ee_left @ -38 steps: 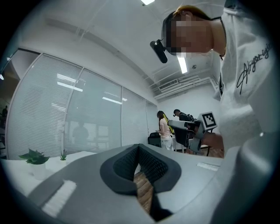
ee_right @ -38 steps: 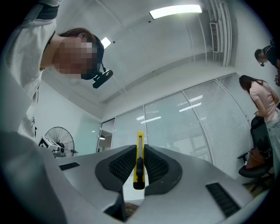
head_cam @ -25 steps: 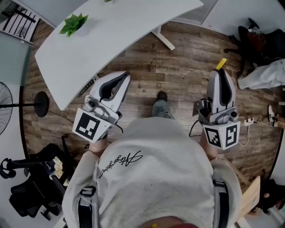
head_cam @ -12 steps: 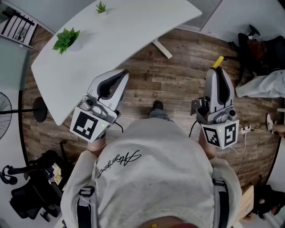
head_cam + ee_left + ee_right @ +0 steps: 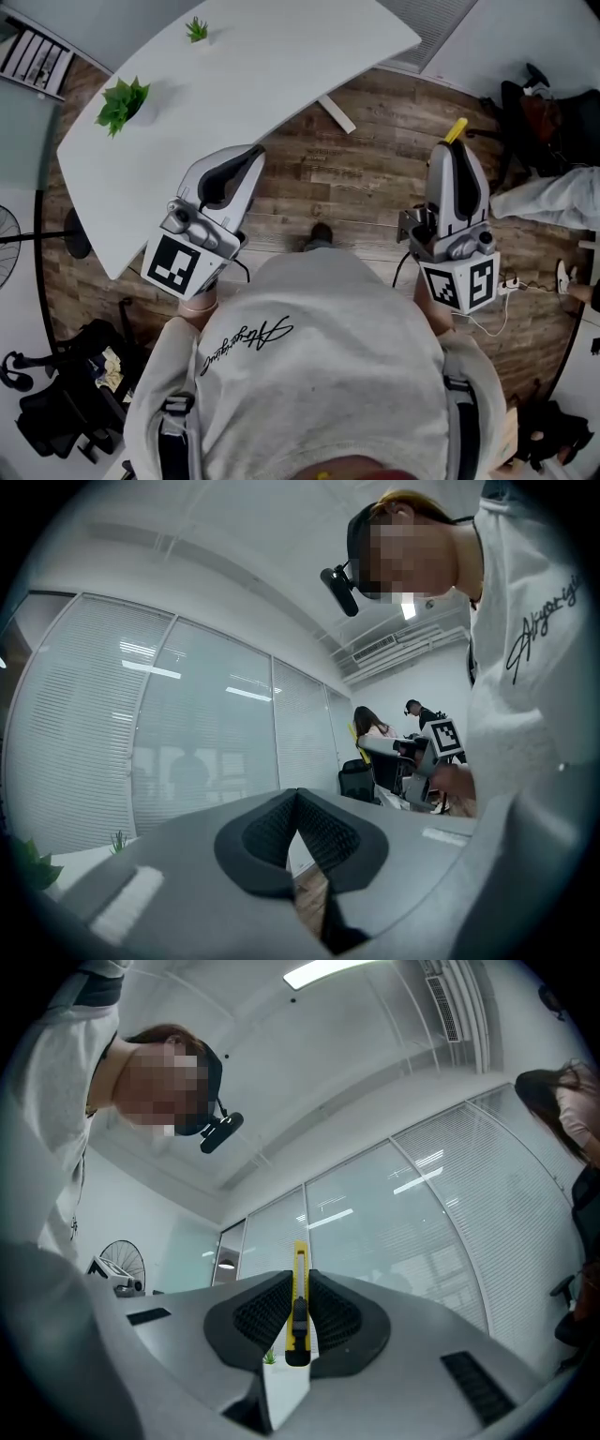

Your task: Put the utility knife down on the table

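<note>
So the yellow utility knife point(image 5: 298, 1309) is pinched in the right tongs point(image 5: 298, 1283). The two ribbed pads are closed on its body, and the thin end pokes out past the tips. From the head view you only catch that yellow tip point(image 5: 457, 130) sticking out of the right tongs point(image 5: 454, 155). It's out over the wooden floor point(image 5: 375, 159), well to the right of the white worktop point(image 5: 253, 66), so it isn't down on the worktop.

The left tongs point(image 5: 298, 803) are closed up with the pads meeting at the tips and nothing between them. In the head view the left tongs point(image 5: 246, 159) sit right by the near edge of the worktop, pointing away from the person.

As for containers, there isn't much to report. A bigger plant point(image 5: 120, 101) sits at the left end of the worktop, and a smaller plant point(image 5: 196, 29) is further back. I can't make out a pot under either one from here.
</note>
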